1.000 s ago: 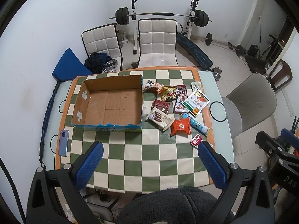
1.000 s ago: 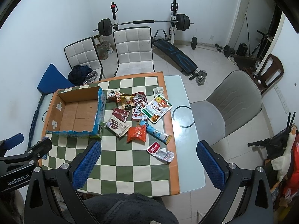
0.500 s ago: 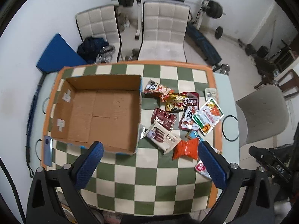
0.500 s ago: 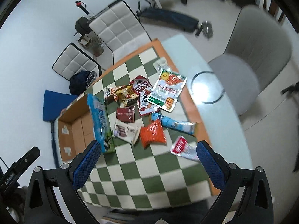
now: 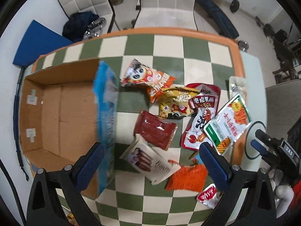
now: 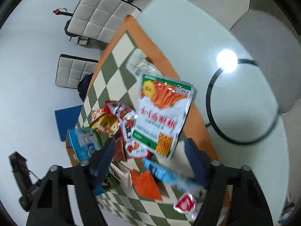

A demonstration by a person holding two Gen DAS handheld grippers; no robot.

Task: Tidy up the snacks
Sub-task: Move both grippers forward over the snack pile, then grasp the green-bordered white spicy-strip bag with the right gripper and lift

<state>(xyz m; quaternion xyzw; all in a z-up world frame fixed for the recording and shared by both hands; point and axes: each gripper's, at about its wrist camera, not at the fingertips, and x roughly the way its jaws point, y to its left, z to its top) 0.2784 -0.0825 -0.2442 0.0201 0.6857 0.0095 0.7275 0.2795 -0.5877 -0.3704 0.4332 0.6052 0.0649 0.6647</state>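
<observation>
Both grippers over the snack pile, nothing held; box empty.

Right gripper (image 6: 150, 162): jaws closing, nothing pressed between the pads; blue tube (image 6: 165, 173) and orange bag (image 6: 145, 185) lie just under the gap. Left gripper (image 5: 150, 166): jaws wide, empty, straddling the white wafer pack (image 5: 150, 162) with the box (image 5: 56, 113) wall at its 9 o'clock. From the wafer pack outward: maroon pack (image 5: 156, 131) at 12, yellow bag (image 5: 175, 103) and cartoon bag (image 5: 146, 77) beyond at 12, big foil pouch (image 5: 227, 124) at 2, small red sachet (image 5: 207, 196) at 5. Judgement: all light, crinkly film, slick, contents probably crushable; the flat foil pouch offers little to pinch except at a sealed edge. Puffed bags should be taken across a crimped end, lightly; the tube across its middle.
</observation>
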